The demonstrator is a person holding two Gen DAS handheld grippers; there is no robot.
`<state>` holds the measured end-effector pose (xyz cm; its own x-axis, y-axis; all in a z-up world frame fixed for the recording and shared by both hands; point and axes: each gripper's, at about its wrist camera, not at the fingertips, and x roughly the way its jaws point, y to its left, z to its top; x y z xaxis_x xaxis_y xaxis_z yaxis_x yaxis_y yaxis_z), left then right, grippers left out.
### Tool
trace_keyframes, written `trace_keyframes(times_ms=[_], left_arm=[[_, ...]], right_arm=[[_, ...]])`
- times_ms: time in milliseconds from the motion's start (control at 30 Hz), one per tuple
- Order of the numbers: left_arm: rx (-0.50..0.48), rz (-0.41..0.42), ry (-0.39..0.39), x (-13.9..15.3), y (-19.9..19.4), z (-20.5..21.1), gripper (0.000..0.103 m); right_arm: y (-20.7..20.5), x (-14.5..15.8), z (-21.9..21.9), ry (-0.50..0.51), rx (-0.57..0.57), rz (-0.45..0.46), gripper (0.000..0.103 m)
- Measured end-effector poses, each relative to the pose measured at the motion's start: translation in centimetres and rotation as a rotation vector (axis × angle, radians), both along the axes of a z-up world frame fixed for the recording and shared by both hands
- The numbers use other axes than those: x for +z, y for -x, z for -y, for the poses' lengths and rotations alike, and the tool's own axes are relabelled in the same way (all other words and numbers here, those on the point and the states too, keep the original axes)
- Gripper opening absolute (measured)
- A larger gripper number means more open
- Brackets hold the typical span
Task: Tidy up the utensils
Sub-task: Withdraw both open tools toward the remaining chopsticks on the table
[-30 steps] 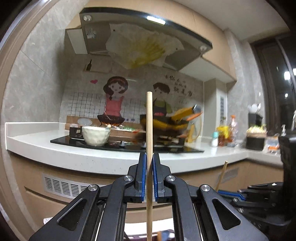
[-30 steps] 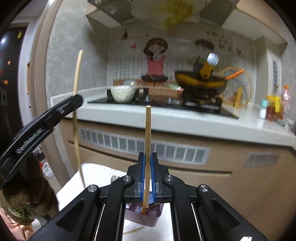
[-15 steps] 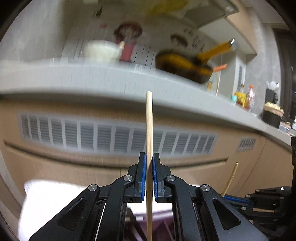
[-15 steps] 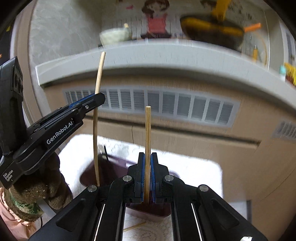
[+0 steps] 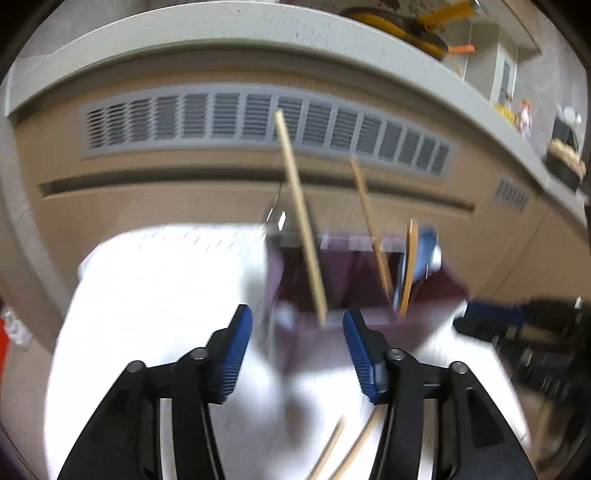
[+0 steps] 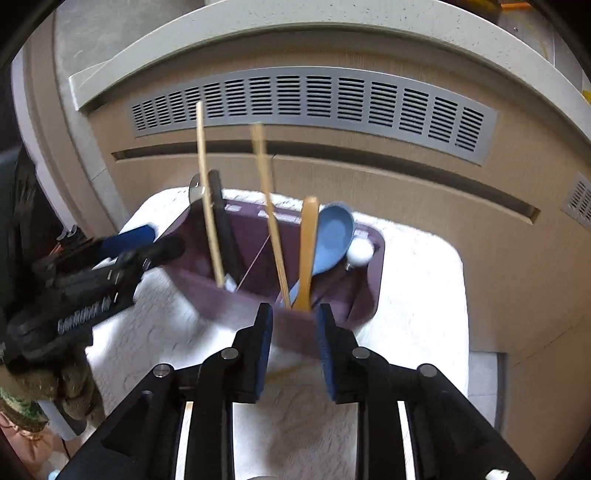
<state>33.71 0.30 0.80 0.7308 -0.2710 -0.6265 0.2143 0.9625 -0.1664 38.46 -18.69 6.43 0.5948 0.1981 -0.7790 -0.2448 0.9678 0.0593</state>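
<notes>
A dark purple utensil holder (image 6: 375,280) stands on a white cloth-covered table (image 6: 424,295). My left gripper (image 5: 297,334) hovers just in front of the holder, its jaws opening. A wooden chopstick (image 5: 301,218) stands free between them with its lower end inside the holder. My right gripper (image 6: 294,326) is also opening, and a second chopstick (image 6: 269,214) leans in the holder beyond its pads, touching neither. The left gripper (image 6: 155,240) shows at the left of the right wrist view. A blue spoon (image 6: 334,232), a wooden spoon (image 6: 308,251) and a black-handled utensil (image 6: 225,229) stand in the holder.
Two loose chopsticks (image 5: 347,450) lie on the cloth under my left gripper. Just behind the table, a beige cabinet front with a grey vent grille (image 6: 314,99) rises to a pale counter edge (image 6: 258,22). A gloved hand (image 6: 48,387) holds the left gripper.
Both grippers dropped and tilted down toward the holder. Each was shut on an upright chopstick; both jaws have parted and the chopsticks now stand in the holder.
</notes>
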Motion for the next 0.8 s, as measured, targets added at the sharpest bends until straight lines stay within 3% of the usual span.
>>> trace_keyframes(times_ms=[133,200,300,367,500,700,800], left_arm=[[0.081,-0.110,-0.024,-2.5,4.2,-1.9,0.060],[0.135,-0.168,-0.033,-3.6,6.0,-2.9,0.062],[0.194,-0.203,-0.042,-4.3,8.8,-4.6,0.067],[0.225,-0.206,-0.070,-4.5,10.2,-5.1,0.071],[0.247,-0.203,-0.086,-4.7,12.3,-6.3,0.073],[0.262,-0.211,-0.059,-4.0,12.9,-7.1,0.074],[0.264,-0.209,-0.046,-3.7,13.1,-7.2,0.075]], right_arm=[[1.9,-2.0,-1.2,-0.038,-0.013,-0.101,0.026],[2.4,-4.2,-1.8,-0.097,-0.029,-0.202,0.026],[2.8,-6.4,-2.7,-0.187,-0.075,-0.302,0.026],[2.8,-7.3,-3.5,-0.208,-0.128,-0.316,0.026],[2.0,-8.8,-5.7,-0.172,-0.227,-0.329,0.026],[1.1,-9.8,-9.1,-0.036,-0.262,-0.294,0.027],[1.0,-9.9,-10.9,0.036,-0.189,-0.285,0.039]])
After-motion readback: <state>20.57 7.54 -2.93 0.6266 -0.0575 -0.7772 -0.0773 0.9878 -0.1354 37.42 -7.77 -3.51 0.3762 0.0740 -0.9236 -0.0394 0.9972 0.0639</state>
